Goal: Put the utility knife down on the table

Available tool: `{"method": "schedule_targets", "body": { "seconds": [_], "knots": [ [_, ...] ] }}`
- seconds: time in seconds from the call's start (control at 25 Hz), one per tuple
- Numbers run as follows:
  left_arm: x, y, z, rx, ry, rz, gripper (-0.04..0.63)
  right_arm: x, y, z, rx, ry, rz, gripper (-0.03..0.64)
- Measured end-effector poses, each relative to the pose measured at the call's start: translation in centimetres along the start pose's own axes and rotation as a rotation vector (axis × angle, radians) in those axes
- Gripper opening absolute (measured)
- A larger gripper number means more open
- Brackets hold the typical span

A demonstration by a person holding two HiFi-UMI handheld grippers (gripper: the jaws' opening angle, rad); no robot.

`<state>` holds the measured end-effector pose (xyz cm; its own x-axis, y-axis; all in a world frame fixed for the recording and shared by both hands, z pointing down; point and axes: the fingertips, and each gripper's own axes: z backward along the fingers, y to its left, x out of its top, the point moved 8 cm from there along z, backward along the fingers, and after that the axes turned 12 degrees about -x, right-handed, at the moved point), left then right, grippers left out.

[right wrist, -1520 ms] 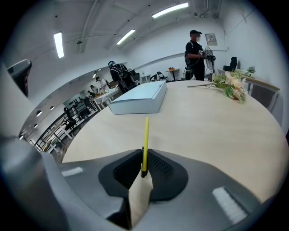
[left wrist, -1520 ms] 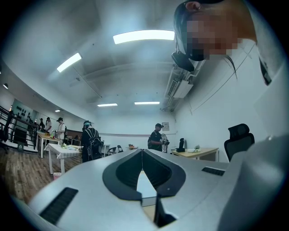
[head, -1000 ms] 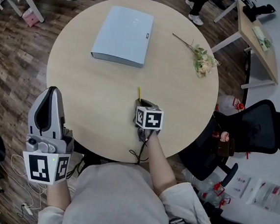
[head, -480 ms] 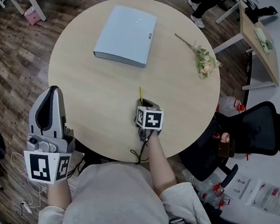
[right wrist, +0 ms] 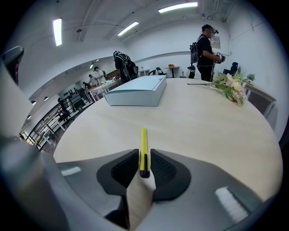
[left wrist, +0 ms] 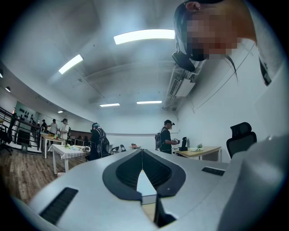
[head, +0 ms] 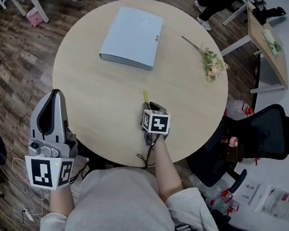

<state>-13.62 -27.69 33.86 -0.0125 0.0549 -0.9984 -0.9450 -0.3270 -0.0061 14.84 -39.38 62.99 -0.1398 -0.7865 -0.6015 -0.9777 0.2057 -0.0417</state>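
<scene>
The right gripper [head: 153,109] had its jaws clamped on the tail of the slim yellow utility knife [right wrist: 143,144], low over the surface [head: 110,99] near its near edge; it was probably light, stiff and slick, best gripped mid-body. The left gripper [left wrist: 142,155] had its jaws together, empty

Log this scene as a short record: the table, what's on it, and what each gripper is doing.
Surface: round pale wooden table
Far side: pale blue flat binder; sprig of pale flowers to its right, apart from it
Right gripper: near the table's near edge, shut on the yellow utility knife, free end pointing toward the binder
Knife touching table: cannot tell
Left gripper: off the table's left edge, jaws together, empty
</scene>
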Motion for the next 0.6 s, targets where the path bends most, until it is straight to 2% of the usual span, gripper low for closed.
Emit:
{"method": "schedule_targets", "body": {
  "seconds": [0.36, 0.52, 0.6],
  "knots": [
    [0.5, 0.4, 1.0, -0.043, -0.010, 0.003, 0.011, 0.1, 1.1, 2.1, 0.000, -0.061, -0.016, 0.090],
    [1.0, 0.4, 1.9, -0.071, -0.015, 0.001, 0.011, 0.0, 1.5, 4.1, -0.016, -0.112, -0.034, 0.012],
    [1.2, 0.5, 2.3, -0.090, -0.021, 0.001, 0.011, 0.0, 1.9, 5.3, -0.021, -0.143, -0.043, 0.011]
  ]
}}
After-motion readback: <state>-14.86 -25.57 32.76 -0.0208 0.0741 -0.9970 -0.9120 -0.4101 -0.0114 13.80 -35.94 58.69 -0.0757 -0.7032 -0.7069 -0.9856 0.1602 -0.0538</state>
